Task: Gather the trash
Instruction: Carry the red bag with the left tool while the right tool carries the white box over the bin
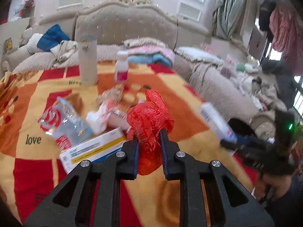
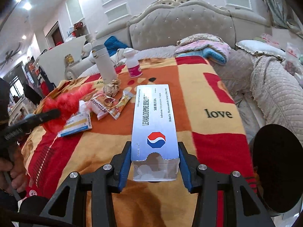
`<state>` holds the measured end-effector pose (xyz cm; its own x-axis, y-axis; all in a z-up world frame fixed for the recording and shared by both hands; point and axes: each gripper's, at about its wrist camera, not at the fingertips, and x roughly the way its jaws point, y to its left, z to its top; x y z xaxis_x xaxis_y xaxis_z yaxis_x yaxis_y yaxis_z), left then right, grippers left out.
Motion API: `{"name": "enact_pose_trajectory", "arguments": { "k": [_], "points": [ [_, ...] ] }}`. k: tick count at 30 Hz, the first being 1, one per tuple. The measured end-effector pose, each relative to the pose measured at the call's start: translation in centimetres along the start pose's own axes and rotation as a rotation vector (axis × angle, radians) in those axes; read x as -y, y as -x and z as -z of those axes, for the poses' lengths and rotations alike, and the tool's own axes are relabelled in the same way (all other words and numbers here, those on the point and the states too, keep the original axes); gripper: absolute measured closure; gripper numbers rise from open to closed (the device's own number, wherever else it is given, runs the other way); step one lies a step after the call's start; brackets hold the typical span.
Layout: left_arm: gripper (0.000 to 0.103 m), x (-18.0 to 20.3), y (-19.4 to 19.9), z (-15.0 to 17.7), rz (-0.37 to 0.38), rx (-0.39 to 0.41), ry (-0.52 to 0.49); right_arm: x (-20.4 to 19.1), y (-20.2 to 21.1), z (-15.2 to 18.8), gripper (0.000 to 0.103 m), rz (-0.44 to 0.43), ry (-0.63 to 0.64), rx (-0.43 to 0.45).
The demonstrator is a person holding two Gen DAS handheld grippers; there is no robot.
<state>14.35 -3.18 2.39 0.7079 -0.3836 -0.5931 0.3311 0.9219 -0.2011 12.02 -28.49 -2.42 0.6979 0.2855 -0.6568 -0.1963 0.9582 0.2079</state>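
My left gripper point(image 1: 148, 137) is shut on a crumpled red plastic bag point(image 1: 149, 121) and holds it above the blanket; the bag also shows in the right wrist view point(image 2: 64, 102). My right gripper point(image 2: 154, 151) is shut on a long white medicine box point(image 2: 153, 121) with a red and blue logo; the box also shows in the left wrist view point(image 1: 215, 121). On the blanket lie a crushed water bottle point(image 1: 62, 121), a white and yellow pill box point(image 1: 92, 151), snack wrappers point(image 2: 106, 104) and a crumpled paper ball point(image 2: 112, 87).
A tall white thermos point(image 2: 104, 64) and a small white bottle with a pink label point(image 2: 133, 64) stand at the blanket's far end. The red, orange and yellow blanket point(image 2: 208, 94) covers a bed with a padded headboard. A black round bin point(image 2: 278, 166) is at the right.
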Motion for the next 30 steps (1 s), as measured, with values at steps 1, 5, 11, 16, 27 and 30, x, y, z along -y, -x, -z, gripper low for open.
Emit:
{"name": "enact_pose_trajectory", "arguments": {
  "k": [1,5,11,16,27,30],
  "points": [
    [0.086,0.6,0.0,-0.3,-0.004,0.016,0.018,0.1,0.1,0.0,0.059,0.002,0.0,0.001],
    [0.086,2.0,-1.3,-0.6,-0.039,0.022,0.109,0.8,0.8,0.1,0.059,0.02,-0.008,0.012],
    [0.086,4.5,-3.7,0.7,-0.091,-0.03,0.051,2.6,2.3,0.5,0.059,0.051,-0.023,0.027],
    [0.086,6.3,-3.8,1.1,-0.106,-0.026,-0.032,5.0,3.8,0.9,0.059,0.074,-0.062,0.048],
    [0.086,10.3,-3.6,1.9,-0.121,-0.017,-0.1,5.8,4.9,0.7,0.058,0.109,-0.104,0.092],
    [0.086,11.3,-3.9,2.0,-0.112,-0.02,-0.108,6.1,5.0,0.9,0.058,0.124,-0.108,0.091]
  ]
}}
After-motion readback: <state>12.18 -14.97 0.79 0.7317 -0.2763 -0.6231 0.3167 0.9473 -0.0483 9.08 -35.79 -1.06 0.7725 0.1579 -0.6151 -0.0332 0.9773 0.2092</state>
